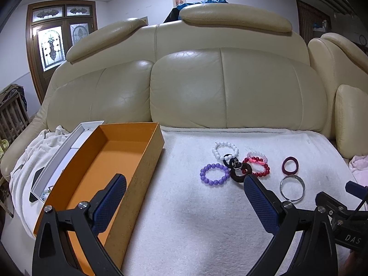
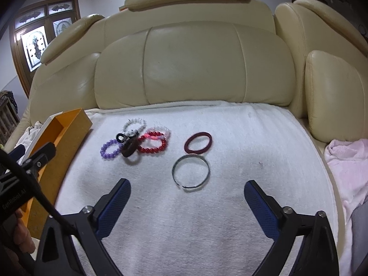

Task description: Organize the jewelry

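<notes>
Surface: white towel [image 2: 207, 218] spread over the seat of a cream leather sofa [image 1: 188, 87]; all jewelry lies on it.
Box: orange cardboard box [image 1: 147, 184], open and empty inside, at the left edge of the towel; a white tray [image 1: 57, 158] lies just beside it on its far left side.
Bead cluster: white bead bracelet [image 1: 225, 150], purple bead bracelet [image 1: 214, 174], red bead bracelet [image 1: 261, 169] and pink-and-clear bead bracelet [image 1: 257, 156] grouped near the box, touching or overlapping a black ring-shaped piece [image 1: 240, 172] at the centre; the black piece is too small to name exactly.
Separate pieces: maroon bangle [image 2: 198, 143] to the right of the cluster, apart from it; silver open cuff bangle [image 2: 191, 172] just in front of the maroon bangle, its gap facing the camera.
Left claw [image 1: 184, 204]: jaws spread wide, holding nothing; left finger hangs over the box, right finger stands near the black piece.
Right claw [image 2: 187, 203]: jaws spread wide, holding nothing; positioned above the towel just short of the silver cuff.
Other: pink cloth [image 2: 347, 161] at the right end of the seat.
</notes>
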Demonstrator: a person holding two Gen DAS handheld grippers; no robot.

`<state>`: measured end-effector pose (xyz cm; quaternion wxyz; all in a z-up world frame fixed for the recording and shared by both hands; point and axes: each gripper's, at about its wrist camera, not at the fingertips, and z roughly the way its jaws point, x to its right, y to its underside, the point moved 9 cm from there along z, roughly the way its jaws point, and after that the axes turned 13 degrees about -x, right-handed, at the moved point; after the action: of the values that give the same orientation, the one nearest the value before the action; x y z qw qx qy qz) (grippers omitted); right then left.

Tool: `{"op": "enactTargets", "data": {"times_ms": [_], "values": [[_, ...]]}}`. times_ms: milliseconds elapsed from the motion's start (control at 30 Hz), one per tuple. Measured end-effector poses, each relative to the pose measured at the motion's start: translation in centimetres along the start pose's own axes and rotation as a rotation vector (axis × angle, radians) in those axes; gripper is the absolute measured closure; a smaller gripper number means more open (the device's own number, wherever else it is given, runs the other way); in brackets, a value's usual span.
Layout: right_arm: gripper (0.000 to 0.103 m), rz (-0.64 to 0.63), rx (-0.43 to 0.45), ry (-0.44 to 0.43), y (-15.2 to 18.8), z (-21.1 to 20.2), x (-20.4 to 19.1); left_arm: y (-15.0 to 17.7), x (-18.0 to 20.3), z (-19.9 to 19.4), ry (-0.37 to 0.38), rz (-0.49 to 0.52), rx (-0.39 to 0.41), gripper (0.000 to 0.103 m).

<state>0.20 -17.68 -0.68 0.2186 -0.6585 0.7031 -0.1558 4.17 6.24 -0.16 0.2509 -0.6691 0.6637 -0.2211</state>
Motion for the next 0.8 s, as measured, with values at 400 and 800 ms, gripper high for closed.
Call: {"op": "enactTargets", "data": {"times_ms": [400, 800], "values": [[0.004, 0.043, -0.042, -0.008, -0.1, 0.7, 1.3, -0.4, 0.6, 0.4, 0.006, 0.002, -0.002, 0.001], [0.005, 0.041, -0.149, -0.029, 0.2, 4.7, 2.3, 0.2, 0.3, 5.5, 0.018, -0.007, -0.140, 0.001]]}}
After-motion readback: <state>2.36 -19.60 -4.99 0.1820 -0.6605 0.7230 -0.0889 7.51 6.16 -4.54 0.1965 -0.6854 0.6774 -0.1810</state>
